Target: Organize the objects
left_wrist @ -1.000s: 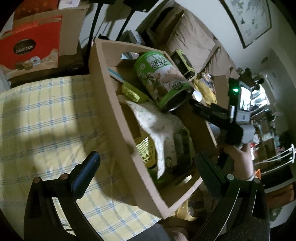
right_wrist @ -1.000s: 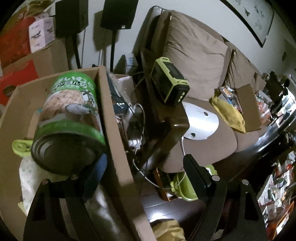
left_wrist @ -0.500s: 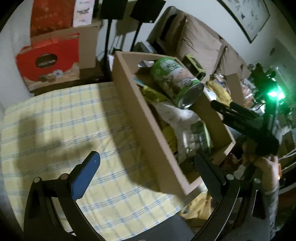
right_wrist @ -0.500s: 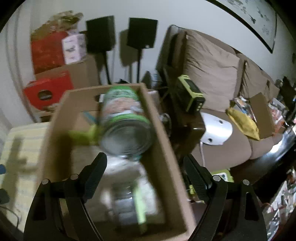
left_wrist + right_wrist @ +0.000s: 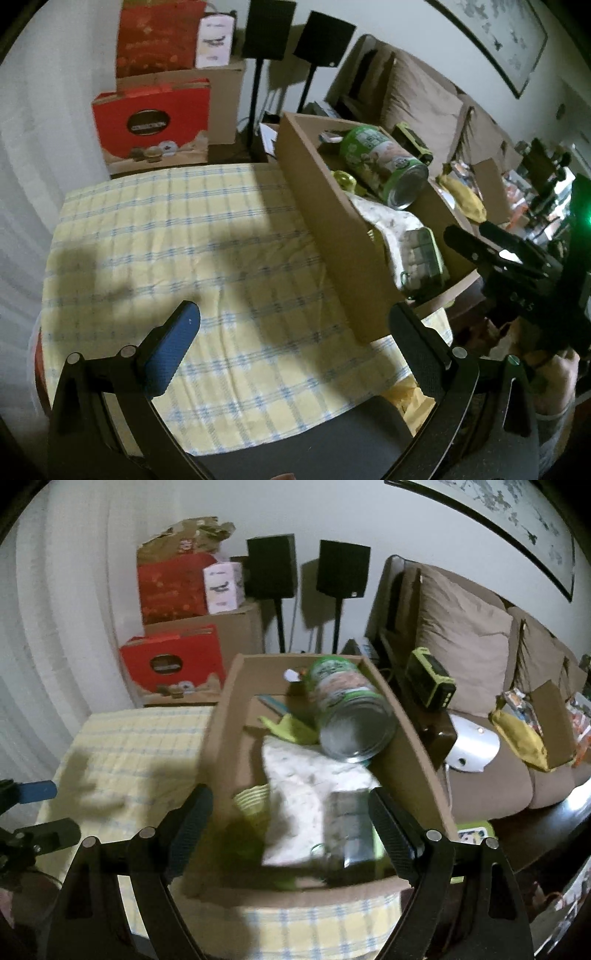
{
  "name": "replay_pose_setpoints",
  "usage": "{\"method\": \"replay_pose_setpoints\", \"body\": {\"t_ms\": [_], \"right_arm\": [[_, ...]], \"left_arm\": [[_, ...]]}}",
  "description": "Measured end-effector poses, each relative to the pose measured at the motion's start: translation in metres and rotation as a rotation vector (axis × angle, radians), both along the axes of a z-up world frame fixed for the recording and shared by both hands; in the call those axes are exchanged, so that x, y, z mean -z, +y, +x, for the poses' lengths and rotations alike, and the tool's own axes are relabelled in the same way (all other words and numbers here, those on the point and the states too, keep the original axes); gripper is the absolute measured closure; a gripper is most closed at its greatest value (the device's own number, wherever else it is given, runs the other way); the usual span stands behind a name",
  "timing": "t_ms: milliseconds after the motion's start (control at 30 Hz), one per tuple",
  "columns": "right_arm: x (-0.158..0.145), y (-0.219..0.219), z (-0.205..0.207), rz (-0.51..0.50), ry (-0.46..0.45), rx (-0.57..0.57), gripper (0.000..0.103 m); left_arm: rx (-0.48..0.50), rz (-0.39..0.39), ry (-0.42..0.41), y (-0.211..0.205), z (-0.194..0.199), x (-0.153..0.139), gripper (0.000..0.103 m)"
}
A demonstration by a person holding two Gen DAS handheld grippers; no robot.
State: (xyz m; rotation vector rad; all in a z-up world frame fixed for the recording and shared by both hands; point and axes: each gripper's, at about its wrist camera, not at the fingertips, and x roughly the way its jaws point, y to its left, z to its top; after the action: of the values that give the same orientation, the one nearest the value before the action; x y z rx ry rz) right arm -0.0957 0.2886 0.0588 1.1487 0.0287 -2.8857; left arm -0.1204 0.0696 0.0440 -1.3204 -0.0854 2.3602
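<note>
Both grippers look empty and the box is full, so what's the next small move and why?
Probably hold both back: the right gripper and left gripper are open and empty, the can and cloth already lie in the box, and the tablecloth looks bare.

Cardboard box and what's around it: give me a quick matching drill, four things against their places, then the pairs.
Things:
1. green can
2. white cloth
3. red carton
4. checked tablecloth

Places:
A. on the floor by the wall, beyond the table
B. lying on its side at the far end of the cardboard box
C. spread over the table, under the box
D. in the middle of the box, nearer than the can

Pairs: 1-B, 2-D, 3-A, 4-C
</note>
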Motion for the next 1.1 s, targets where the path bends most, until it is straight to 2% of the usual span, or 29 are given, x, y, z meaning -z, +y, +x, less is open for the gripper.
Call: {"method": "replay_pose_setpoints", "body": {"t_ms": [767,867,1000,1100], "right_arm": [[-0.005,-0.040,0.067,-0.015,0.070,-0.021,0.011],[-0.005,-0.043,0.075,0.000,0.083,-0.005,0.009],[-0.003,-0.046,0.086,0.010,0.097,0.010,0.002],[-0.003,-0.048,0.091,0.019,0.106,0.013,0.001]], "left_arm": [[-0.186,-0.081,0.153,-0.060,0.063,-0.007,0.001],[-0.216,-0.111,0.203,-0.063,0.073,-0.009,0.001],[-0.223,-0.102,0.222,-0.065,0.081,-0.009,0.001],[-0.237,-0.103,0.237,-0.066,0.086,-0.010,0.001]]}}
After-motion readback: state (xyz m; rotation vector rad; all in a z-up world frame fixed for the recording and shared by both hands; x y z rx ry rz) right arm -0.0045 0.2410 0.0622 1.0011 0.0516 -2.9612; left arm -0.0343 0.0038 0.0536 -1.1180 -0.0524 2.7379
